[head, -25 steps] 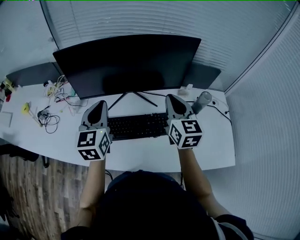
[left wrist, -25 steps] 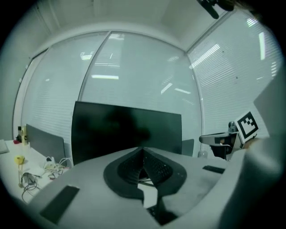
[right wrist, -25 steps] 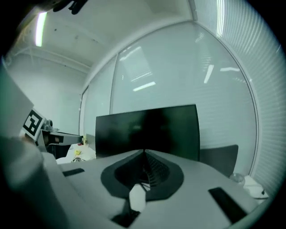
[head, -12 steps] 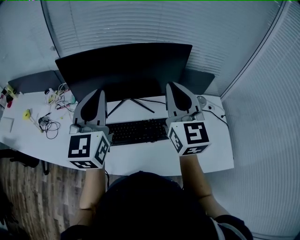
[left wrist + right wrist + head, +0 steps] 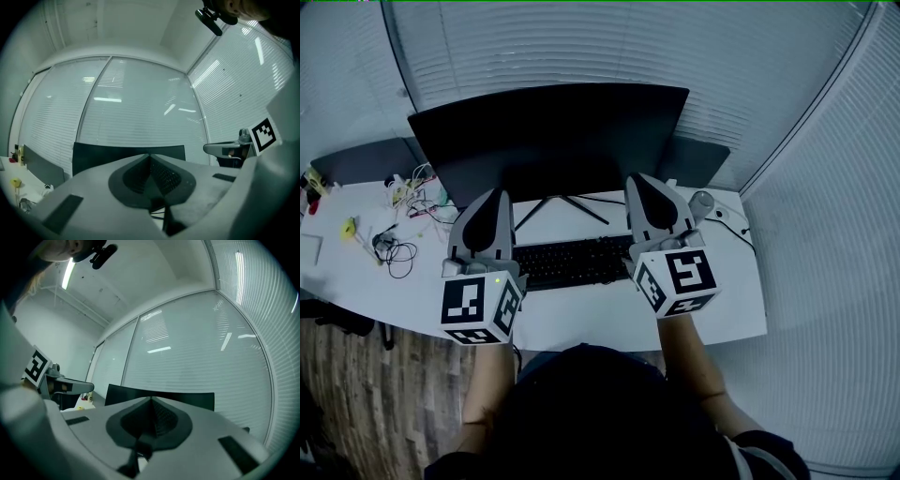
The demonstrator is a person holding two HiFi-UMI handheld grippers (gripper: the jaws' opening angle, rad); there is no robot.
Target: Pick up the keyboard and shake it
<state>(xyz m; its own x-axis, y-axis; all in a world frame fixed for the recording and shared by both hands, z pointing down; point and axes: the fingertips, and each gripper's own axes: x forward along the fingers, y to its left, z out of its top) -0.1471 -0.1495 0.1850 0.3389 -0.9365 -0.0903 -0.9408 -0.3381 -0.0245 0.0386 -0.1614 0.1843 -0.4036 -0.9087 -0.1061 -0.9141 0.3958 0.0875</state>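
Left gripper (image 5: 150, 156): jaws pressed together, ridged pads meeting along one line, nothing seen between them. Right gripper (image 5: 151, 400): likewise closed pad to pad, nothing gripped.

Both grippers are held roughly level, side by side and well apart, tips directed at the black monitor (image 5: 553, 131). In the head view the marker cube of the left gripper (image 5: 478, 307) and that of the right (image 5: 680, 279) are nearest the camera, with a forearm trailing behind each.

The keyboard (image 5: 572, 261), black, is seen between the two grippers, lying lengthwise on the white desk (image 5: 581, 323) just in front of the monitor's splayed stand legs (image 5: 562, 204). Its two ends are hidden behind the gripper bodies; contact there cannot be judged.

Beyond the right gripper a grey cylindrical object (image 5: 703, 201) stands near the desk's right end. On the left part of the desk a tangle of cables (image 5: 398, 246) and a small yellow item (image 5: 350, 228) are noted. Slatted blinds (image 5: 581, 47) close the corner behind the monitor. Wood-patterned floor (image 5: 356, 394) is visible at lower left.
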